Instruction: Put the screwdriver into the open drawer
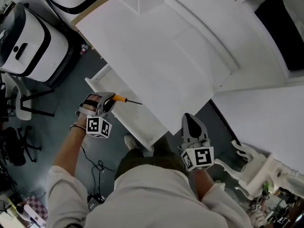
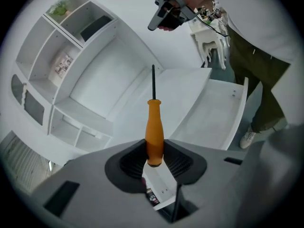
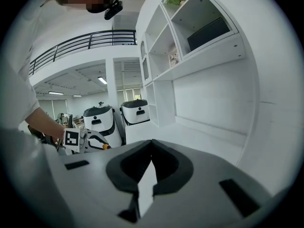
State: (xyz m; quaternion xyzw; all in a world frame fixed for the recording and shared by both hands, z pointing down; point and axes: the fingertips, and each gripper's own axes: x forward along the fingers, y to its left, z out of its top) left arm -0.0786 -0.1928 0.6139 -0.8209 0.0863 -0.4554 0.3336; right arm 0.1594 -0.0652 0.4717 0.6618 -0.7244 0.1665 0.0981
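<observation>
The screwdriver (image 1: 121, 99) has an orange handle and a thin black shaft. My left gripper (image 1: 110, 100) is shut on the handle, and the shaft points right over the open white drawer (image 1: 142, 125). In the left gripper view the orange handle (image 2: 154, 125) stands between the pads, with the drawer's floor (image 2: 213, 122) beyond and below the tip. My right gripper (image 1: 189, 119) hovers at the desk's front edge, right of the drawer. Its jaws meet with nothing between them (image 3: 152, 143). From the right gripper view the left gripper (image 3: 83, 141) shows small at the left.
The white desk top (image 1: 180, 46) spreads behind the drawer, and a white shelf unit (image 2: 61, 65) rises above it. White machines (image 1: 28, 42) and a chair (image 1: 19, 103) stand on the left. Cables (image 1: 97, 167) lie on the floor. A white figure (image 1: 256, 167) sits at the lower right.
</observation>
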